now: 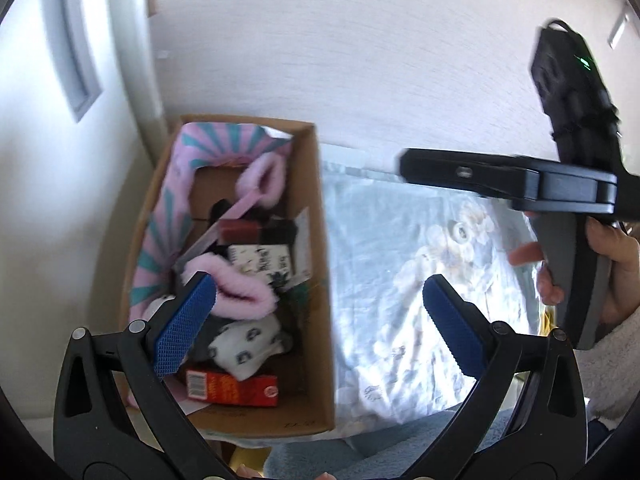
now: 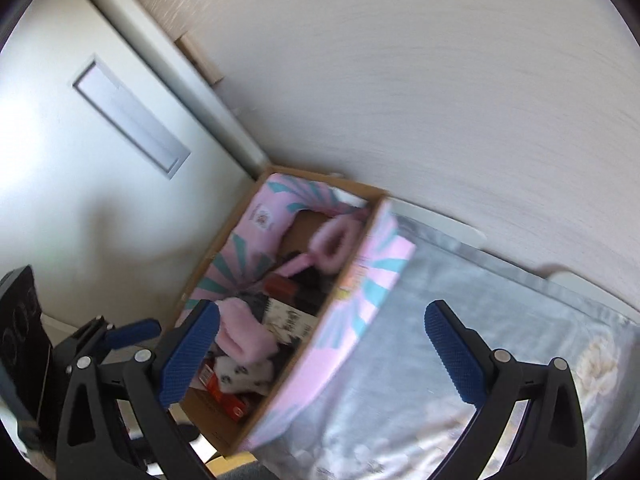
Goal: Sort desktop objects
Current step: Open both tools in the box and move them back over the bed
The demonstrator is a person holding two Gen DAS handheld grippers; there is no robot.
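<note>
An open cardboard box (image 1: 320, 216) sits against the white wall. It holds pink fluffy slippers (image 1: 236, 292), paw-print socks (image 1: 244, 344), a red carton (image 1: 236, 390) and a black-and-white card (image 1: 264, 264). My left gripper (image 1: 320, 286) hangs open above the box's right wall with nothing between its blue pads. In the right wrist view the same box (image 2: 224, 256) lies ahead on the left, one side covered in pink and teal print (image 2: 360, 300). My right gripper (image 2: 320, 312) is open and empty over that side.
A pale blue floral package in clear plastic (image 1: 420, 280) lies right of the box, also seen as package (image 2: 460, 380). A hand (image 1: 612, 256) grips the other tool's grey handle (image 1: 568, 264). A white cabinet door (image 2: 80, 160) stands left of the box.
</note>
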